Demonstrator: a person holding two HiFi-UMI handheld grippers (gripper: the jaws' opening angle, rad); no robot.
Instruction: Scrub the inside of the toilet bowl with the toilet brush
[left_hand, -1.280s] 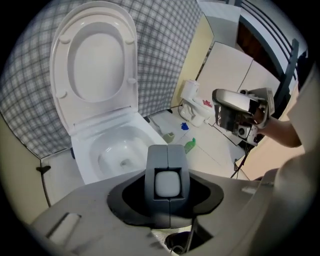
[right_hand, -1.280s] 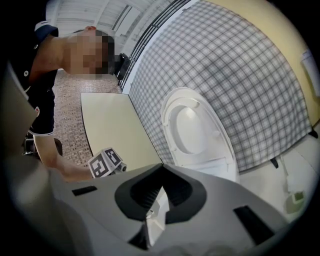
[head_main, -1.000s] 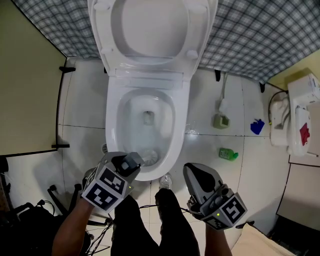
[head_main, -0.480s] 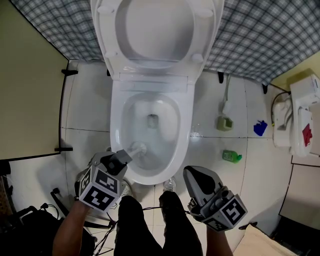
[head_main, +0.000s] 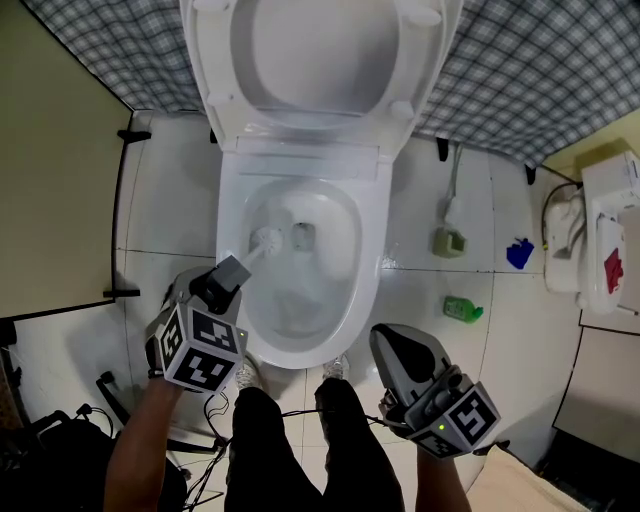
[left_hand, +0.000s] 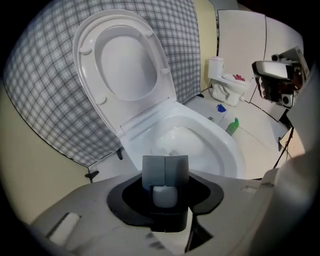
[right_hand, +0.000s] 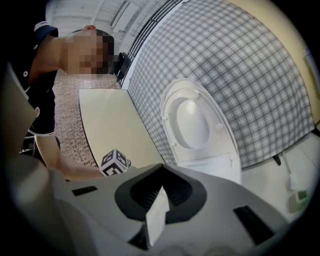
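Left arm pose: the bare left forearm comes up from 6 o'clock in the head view. The left gripper tips steeply down and points toward 1 o'clock, over the bowl's left rim.
Left gripper state: the jaws pinch the handle of the toilet brush, with its pale butt end showing just behind them in the left gripper view.
Right arm pose: the right gripper hangs near level at 5 o'clock of the bowl, above the floor tiles and beside the person's legs.
Right gripper state: the jaws are pressed together with nothing between them.
Brush location: the bristle head is inside the toilet bowl, against the left inner wall at about 10 o'clock. It is just left of the drain opening.
Brush relative to gripper: the head lies toward 1 o'clock of the left jaws, and only a short run of handle shows between them.
Edges: the raised seat and lid stand at 12 o'clock and a beige partition closes in at 9 o'clock.
Open room: there is bare tile at 3 o'clock, where a green bottle lies well apart from the bowl. Cables lie at 7 o'clock.
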